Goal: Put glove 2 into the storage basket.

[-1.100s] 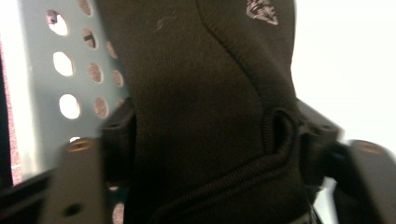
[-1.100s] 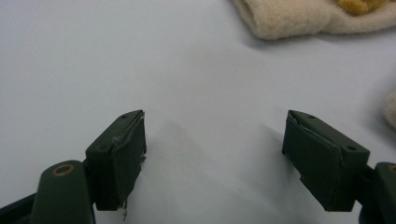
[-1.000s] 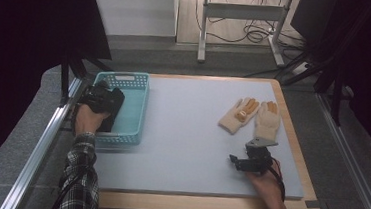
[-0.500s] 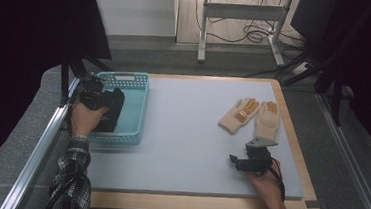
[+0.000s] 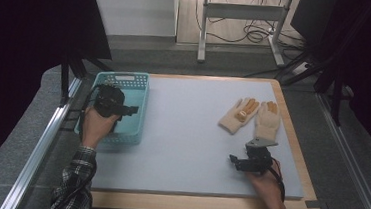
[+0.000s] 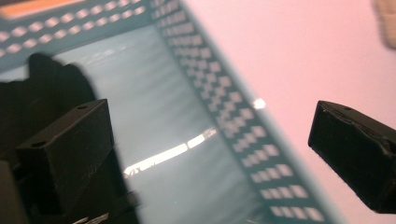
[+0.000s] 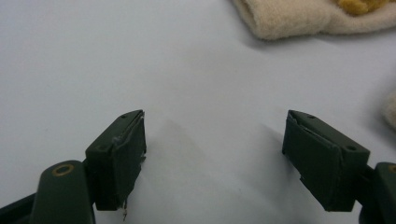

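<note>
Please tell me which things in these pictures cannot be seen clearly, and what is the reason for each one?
- Basket floor, high view: the left tongs and the hand cover part of it, so what lies there cannot be told.
- Dark shape in the basket, left gripper view: blurred and cut by the left edge.
- Gloves: the right gripper view cuts them at the top and right edges.
- Print on the glove fingers, high view: too small.

Background stuff around the work surface

Pale grey mat (image 5: pixel 186 129) covers a wooden tabletop (image 5: pixel 190 204), with a bit of grey tape (image 5: pixel 314 204) on its near right corner. Aluminium rail (image 5: pixel 40 143) runs down the left side. Far back there's a metal stand (image 5: pixel 241 11) with cables (image 5: pixel 249 34) tangled on the floor.
</note>
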Demonstrator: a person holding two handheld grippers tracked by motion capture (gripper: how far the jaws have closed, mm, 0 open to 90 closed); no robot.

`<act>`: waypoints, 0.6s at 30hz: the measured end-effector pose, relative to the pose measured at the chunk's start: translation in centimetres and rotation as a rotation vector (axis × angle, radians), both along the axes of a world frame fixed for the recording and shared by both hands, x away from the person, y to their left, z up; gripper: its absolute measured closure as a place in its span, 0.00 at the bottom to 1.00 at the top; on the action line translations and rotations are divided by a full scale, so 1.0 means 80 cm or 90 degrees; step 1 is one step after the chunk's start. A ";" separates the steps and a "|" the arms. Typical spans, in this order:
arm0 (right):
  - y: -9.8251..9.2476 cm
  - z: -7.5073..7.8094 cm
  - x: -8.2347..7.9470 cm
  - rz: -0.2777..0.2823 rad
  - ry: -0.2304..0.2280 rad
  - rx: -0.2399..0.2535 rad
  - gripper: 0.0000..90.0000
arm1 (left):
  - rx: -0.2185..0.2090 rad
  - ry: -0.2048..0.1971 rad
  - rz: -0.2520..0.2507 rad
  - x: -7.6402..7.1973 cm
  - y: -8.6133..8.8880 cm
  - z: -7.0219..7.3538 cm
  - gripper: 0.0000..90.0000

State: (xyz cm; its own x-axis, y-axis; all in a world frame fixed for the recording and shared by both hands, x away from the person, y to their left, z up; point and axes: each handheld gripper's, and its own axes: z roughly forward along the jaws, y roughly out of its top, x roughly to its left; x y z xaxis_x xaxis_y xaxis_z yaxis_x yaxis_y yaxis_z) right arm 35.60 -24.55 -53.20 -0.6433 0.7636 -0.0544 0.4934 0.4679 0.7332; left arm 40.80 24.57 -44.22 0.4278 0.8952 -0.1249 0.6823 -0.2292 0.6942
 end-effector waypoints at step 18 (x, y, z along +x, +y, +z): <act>0.000 0.000 0.000 0.000 -0.001 0.000 0.24 | 0.000 -0.081 -0.177 -0.069 -0.117 -0.002 0.00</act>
State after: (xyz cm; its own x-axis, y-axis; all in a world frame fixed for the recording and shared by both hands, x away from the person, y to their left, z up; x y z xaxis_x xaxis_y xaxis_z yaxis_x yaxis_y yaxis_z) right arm 35.61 -24.55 -53.21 -0.6434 0.7635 -0.0554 0.4923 0.4681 0.7338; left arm 35.27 15.17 -44.38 0.6691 0.7412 -0.0543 0.5004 -0.3953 0.7703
